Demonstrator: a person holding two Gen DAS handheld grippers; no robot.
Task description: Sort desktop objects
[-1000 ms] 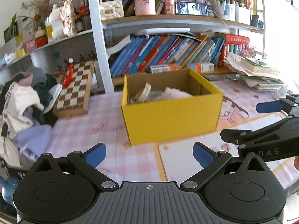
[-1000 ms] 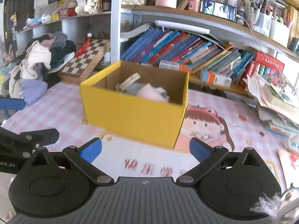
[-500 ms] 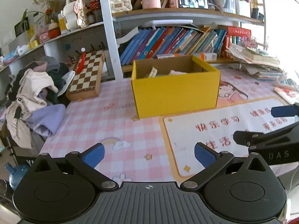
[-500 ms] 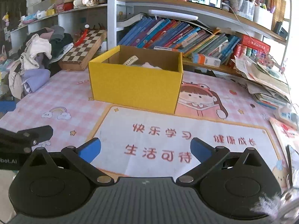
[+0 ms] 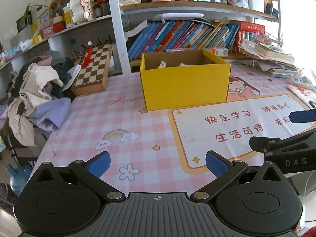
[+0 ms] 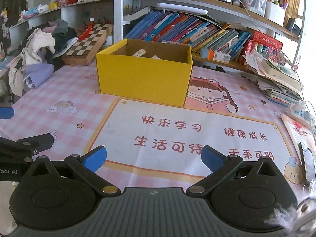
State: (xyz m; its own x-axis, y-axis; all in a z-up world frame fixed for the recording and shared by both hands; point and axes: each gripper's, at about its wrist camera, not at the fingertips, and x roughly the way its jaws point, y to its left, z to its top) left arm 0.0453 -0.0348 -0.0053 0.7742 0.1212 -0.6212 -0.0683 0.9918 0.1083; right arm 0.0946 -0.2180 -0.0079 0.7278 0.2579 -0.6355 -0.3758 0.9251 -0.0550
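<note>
A yellow cardboard box (image 5: 185, 85) stands open on the pink checked desk mat (image 5: 110, 122); it also shows in the right wrist view (image 6: 144, 81). Inside it lie a pale tape roll (image 5: 162, 64) and something pink, mostly hidden by the walls. My left gripper (image 5: 157, 163) is open and empty, low over the near part of the mat, well short of the box. My right gripper (image 6: 153, 158) is open and empty over the white panel with red characters (image 6: 193, 134). Each gripper shows at the edge of the other's view.
A chessboard box (image 5: 92, 73) leans at the back left beside a heap of clothes (image 5: 37, 90). Shelves of books (image 5: 183, 35) run behind the box. Stacked papers (image 6: 276, 79) and a power strip (image 6: 300, 110) lie at the right; a booklet (image 6: 300, 136) lies near the right edge.
Both grippers have pulled back from the yellow box towards the near edge of the desk, so the box looks smaller and more mat shows. Both stay open and empty.
</note>
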